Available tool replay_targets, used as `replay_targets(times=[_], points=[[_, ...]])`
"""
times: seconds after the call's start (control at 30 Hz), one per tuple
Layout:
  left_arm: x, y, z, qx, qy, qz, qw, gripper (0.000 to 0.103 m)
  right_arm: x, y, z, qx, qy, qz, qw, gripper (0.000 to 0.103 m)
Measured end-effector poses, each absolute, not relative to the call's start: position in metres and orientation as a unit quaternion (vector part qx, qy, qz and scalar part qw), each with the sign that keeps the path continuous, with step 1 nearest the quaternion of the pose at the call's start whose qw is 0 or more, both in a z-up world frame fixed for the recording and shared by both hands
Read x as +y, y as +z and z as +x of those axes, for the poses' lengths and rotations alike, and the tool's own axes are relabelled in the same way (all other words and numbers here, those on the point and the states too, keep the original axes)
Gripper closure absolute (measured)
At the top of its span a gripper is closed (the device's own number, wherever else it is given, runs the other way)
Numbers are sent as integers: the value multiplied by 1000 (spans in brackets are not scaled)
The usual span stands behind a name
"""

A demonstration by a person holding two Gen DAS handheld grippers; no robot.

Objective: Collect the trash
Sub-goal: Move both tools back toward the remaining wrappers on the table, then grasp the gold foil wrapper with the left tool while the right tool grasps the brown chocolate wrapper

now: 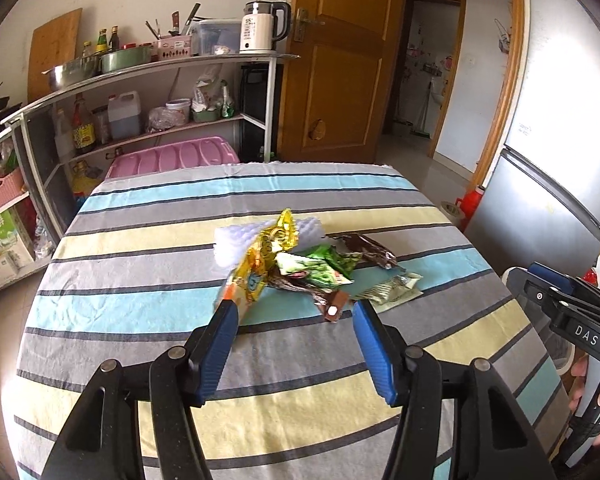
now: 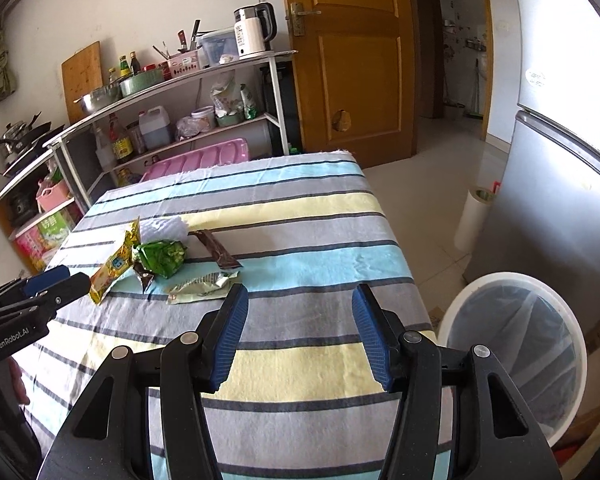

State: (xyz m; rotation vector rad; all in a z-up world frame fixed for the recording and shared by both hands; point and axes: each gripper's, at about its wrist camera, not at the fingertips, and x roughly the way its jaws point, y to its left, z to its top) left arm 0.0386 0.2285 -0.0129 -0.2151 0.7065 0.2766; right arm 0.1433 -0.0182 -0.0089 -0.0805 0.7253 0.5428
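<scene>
A pile of wrappers lies mid-table on the striped cloth (image 1: 132, 304): a yellow wrapper (image 1: 262, 260), a green wrapper (image 1: 320, 268), a brown wrapper (image 1: 374, 252), a pale green wrapper (image 1: 392, 290) and a white foam sheet (image 1: 232, 240). My left gripper (image 1: 294, 306) stands open just short of the pile, its left fingertip at the yellow wrapper's edge and a small brown scrap (image 1: 332, 308) between the tips. My right gripper (image 2: 300, 292) is open over bare cloth, right of the pale green wrapper (image 2: 204, 286). The white bin (image 2: 460, 308) with a clear liner stands beside the table's right edge.
A metal shelf rack (image 1: 148, 80) with pots, bottles and a kettle (image 1: 260, 26) lines the far left wall. A wooden door (image 1: 336, 64) is behind the table. A grey fridge (image 2: 560, 200) and a white roll (image 2: 470, 220) stand on the floor at right.
</scene>
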Motion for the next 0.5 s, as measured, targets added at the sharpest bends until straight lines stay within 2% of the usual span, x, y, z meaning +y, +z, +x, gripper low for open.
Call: replay_targets(times=[0.1,0.5], points=[[246,-17,38,352,137,-114,919,37,-2,-10,147,351,276,-54,893,48],[293,-41,56,406,127,-108,898,37,67,-22,176,369,328,-118,862,48]])
